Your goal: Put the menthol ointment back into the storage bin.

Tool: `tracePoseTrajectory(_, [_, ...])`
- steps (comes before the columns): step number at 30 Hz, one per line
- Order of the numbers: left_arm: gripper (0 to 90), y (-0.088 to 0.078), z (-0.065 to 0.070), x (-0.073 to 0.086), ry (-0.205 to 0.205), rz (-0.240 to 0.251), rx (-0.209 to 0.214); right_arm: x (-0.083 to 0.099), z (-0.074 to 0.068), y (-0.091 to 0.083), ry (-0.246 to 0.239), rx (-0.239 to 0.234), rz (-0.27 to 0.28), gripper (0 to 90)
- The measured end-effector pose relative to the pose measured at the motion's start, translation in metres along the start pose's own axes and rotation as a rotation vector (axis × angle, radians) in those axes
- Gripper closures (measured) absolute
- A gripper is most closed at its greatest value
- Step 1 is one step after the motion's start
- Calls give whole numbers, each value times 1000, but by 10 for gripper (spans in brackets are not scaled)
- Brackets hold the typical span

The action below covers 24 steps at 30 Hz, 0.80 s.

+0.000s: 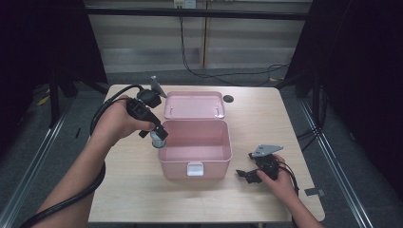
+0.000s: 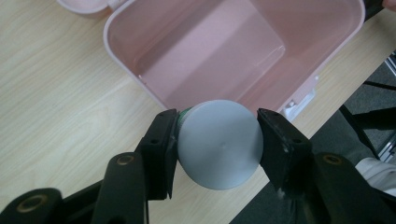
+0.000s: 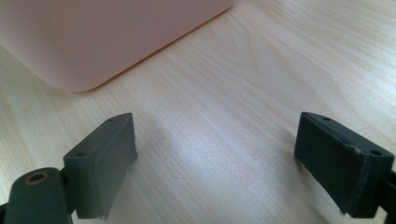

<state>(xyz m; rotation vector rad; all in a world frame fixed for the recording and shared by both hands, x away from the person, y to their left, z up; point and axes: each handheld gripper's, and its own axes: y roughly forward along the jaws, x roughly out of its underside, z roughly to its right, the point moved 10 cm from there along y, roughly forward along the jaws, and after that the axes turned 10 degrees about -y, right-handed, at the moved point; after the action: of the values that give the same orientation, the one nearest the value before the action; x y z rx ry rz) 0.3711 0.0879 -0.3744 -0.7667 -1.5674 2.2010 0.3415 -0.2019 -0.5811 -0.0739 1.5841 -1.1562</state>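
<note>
Left gripper (image 2: 217,140) clamps grey-capped container (image 2: 219,144) — over pink box (image 2: 233,51) rim.

Box interior: pink box (image 1: 196,154) open, floor bare, free for entry from above.
Rear limit: lid (image 1: 194,105) laid back flat behind the box on the counter (image 1: 259,121), blocking a low approach from the far side.
Left rim: taken up by the left hand-held gripper (image 1: 158,137), clamped on a grey-capped container (image 2: 219,143), poised over the near left corner of the box.
Front wall: white latch (image 1: 195,168) projecting at its middle.
Right of box: bare counter up to the right hand-held gripper (image 1: 246,175), resting there, jaws spread wide with wood visible between.
Far right corner: small dark round spot (image 1: 228,99), flat.
</note>
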Motion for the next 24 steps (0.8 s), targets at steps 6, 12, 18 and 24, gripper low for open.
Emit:
tracePoseTrajectory(6, [500, 7, 6, -9, 7, 2, -2, 0, 0, 0, 0, 1, -1, 117])
tracePoseTrajectory(12, [500, 13, 7, -16, 0, -3, -11, 0, 0, 0, 0, 1, 0, 117])
tracePoseTrajectory(18, [500, 20, 10, -23, 3, 7, -14, 0, 0, 0, 0, 1, 0, 117])
tracePoseTrajectory(24, [499, 31, 13, -30, 9, 1, -9, 0, 0, 0, 0, 0, 0, 117])
